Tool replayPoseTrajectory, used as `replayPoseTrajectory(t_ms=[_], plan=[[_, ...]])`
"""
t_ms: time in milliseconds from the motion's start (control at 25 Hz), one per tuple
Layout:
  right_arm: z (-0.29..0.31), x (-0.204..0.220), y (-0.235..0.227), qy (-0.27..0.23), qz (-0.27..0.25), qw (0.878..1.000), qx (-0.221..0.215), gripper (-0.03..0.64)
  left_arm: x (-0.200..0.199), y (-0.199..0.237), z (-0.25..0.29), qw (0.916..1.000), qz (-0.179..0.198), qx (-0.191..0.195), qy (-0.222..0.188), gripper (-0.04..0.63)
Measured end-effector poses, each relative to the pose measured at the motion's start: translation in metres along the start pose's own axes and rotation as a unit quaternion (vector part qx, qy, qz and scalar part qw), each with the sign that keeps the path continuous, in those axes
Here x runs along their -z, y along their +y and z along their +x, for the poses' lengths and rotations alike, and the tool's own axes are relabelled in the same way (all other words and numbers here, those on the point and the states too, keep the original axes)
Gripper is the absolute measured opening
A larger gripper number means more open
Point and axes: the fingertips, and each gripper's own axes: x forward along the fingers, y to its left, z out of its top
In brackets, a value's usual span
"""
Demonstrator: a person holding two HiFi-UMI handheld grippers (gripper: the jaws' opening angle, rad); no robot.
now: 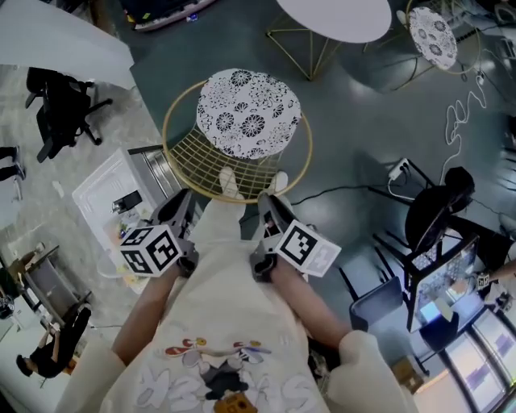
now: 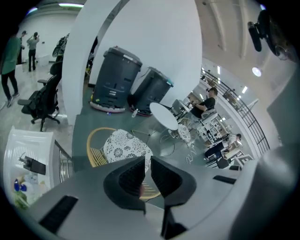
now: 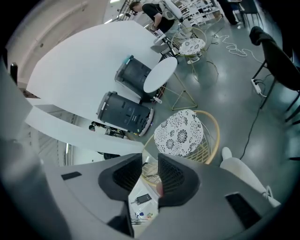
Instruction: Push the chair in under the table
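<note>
Chair (image 1: 242,129) stands just ahead, well short of the far table (image 1: 334,16). Left gripper (image 1: 177,208) is all but closed and empty. Right gripper (image 1: 272,206) is slightly apart, with the backrest rim (image 3: 218,133) seen in the gap, apparently unclamped. Risk: an uneven push on the thin wire slips off or slews the chair sideways.

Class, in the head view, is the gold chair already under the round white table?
No, the gold chair stands clear of the white table, with floor between them.
</note>
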Motion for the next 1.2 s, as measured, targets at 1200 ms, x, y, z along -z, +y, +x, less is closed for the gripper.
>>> replayPoseTrajectory(t_ms=[1200], plan=[[0.1, 0.112, -0.1, 0.098, 0.141, 0.969, 0.179, 0.094, 0.137, 0.07, 0.099, 0.9597, -0.203, -0.075, 0.18, 0.164]])
